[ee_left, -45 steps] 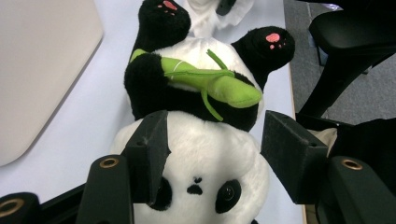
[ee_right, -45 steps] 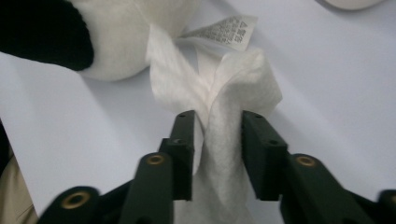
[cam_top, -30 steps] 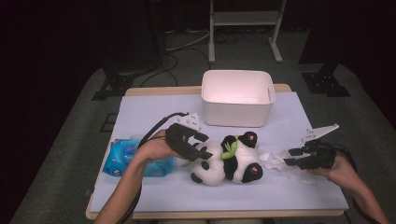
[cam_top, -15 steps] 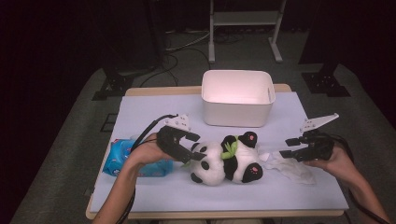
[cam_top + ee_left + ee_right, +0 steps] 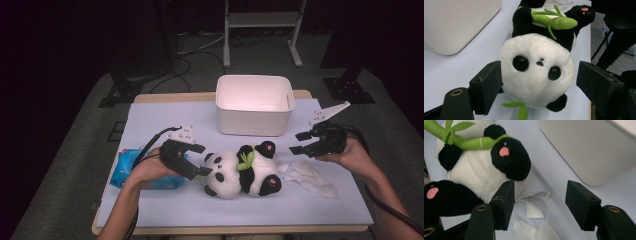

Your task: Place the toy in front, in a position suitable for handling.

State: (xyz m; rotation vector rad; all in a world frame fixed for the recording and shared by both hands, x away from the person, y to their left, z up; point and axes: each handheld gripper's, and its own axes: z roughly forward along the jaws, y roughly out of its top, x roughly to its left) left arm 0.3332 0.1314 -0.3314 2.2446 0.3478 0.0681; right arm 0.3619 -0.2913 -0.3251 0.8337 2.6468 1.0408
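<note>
High view, left to right: your left hand-held gripper [image 5: 196, 160] has closed in on the panda [image 5: 242, 169] lying mid-desk [image 5: 165, 115], jaws spread around its head but not yet pinching. Your right hand-held gripper [image 5: 302, 142], also spread, has lifted off the tissue [image 5: 311, 177]. Right gripper view adds the panda's sewn label [image 5: 534, 195], unseen from above.

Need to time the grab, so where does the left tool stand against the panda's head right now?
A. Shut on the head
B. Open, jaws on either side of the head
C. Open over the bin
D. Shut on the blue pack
B: in the left gripper view the left tool is open, one black jaw on each side of the panda's white head, with gaps showing, not yet squeezing it.
</note>
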